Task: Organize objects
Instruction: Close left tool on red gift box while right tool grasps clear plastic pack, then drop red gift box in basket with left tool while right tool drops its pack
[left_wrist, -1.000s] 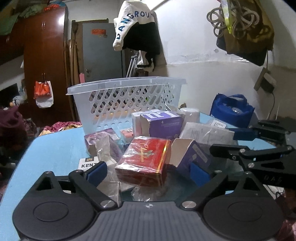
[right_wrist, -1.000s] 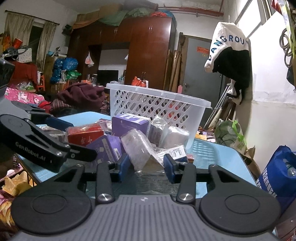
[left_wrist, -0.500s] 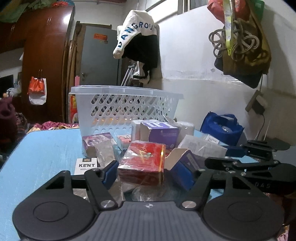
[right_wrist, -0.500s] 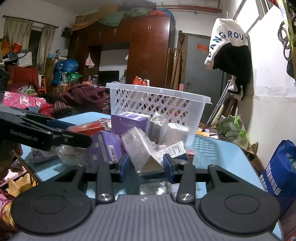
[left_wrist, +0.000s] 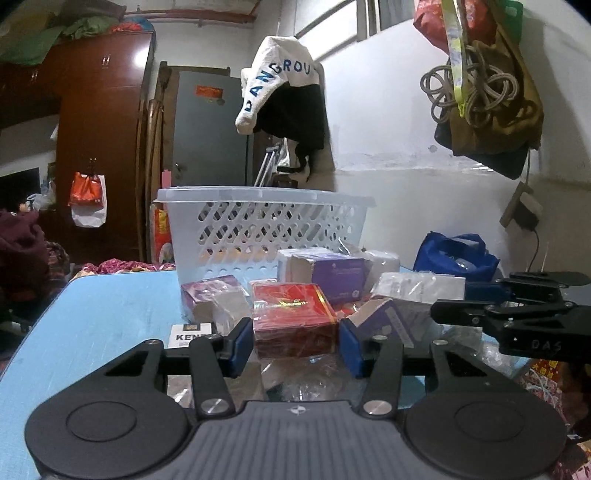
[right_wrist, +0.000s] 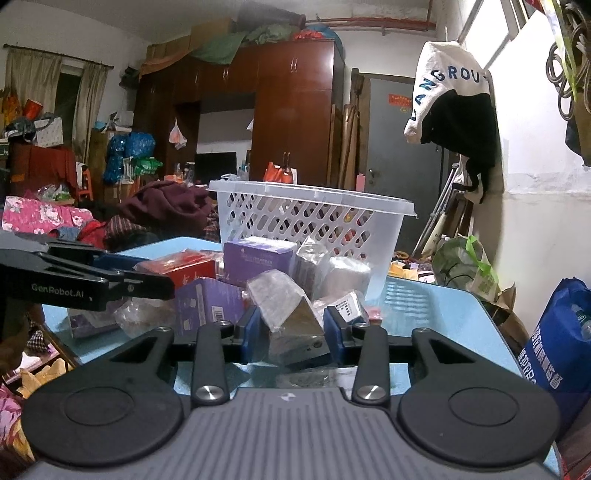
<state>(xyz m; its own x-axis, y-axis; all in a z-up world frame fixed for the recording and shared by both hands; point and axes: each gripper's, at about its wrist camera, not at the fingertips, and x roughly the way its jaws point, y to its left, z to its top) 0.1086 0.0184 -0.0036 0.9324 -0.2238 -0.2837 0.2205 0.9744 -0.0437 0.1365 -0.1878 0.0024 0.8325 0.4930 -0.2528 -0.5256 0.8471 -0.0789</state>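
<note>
A pile of small boxes and packets lies on the blue table (left_wrist: 103, 317) in front of a white plastic basket (left_wrist: 258, 229). My left gripper (left_wrist: 295, 343) has its jaws on both sides of a red wrapped box (left_wrist: 293, 319), touching or nearly so. My right gripper (right_wrist: 291, 332) is shut on a clear-wrapped silver box (right_wrist: 295, 321). The right gripper shows in the left wrist view (left_wrist: 517, 317); the left gripper shows in the right wrist view (right_wrist: 85, 284). Purple boxes (left_wrist: 332, 273) lie behind.
A white KENT pack (left_wrist: 190, 334) lies at the pile's left. A blue bag (left_wrist: 454, 254) sits at the table's right side. A wardrobe (left_wrist: 96, 147), a grey door and hanging clothes stand behind the basket. The basket also shows in the right wrist view (right_wrist: 310, 225).
My left gripper has lowered to table level and its jaws have narrowed around the red box. My right gripper stays shut on the clear-wrapped box and has barely moved.
</note>
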